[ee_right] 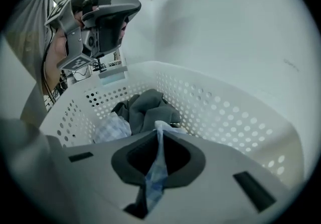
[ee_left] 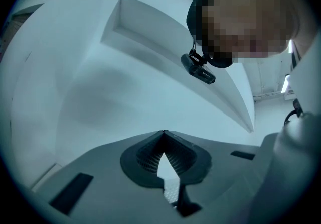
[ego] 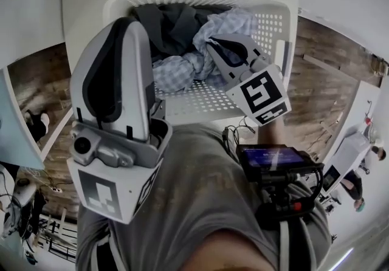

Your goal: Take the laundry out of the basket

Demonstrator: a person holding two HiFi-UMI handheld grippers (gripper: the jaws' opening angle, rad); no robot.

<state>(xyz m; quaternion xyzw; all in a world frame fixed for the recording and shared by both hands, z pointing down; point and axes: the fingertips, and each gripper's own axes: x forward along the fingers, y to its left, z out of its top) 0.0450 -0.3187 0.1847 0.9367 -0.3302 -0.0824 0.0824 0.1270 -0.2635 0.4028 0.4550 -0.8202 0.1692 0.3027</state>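
Blue checked cloth (ee_right: 154, 170) clamped in right gripper (ee_right: 159, 127) fingers, white basket (ee_right: 235, 117), left gripper (ee_left: 163, 132) fingers closed, empty

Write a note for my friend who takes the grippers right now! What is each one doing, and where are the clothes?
Right gripper: shut on a fold of the blue checked cloth, down inside the white basket.
Left gripper: shut, empty, held up outside the basket.
Clothes: the checked cloth and a dark grey garment both lie in the basket.
Done: the checked cloth is gripped, not yet lifted clear.
Left: pull the checked cloth out, then probably go back for the grey one.
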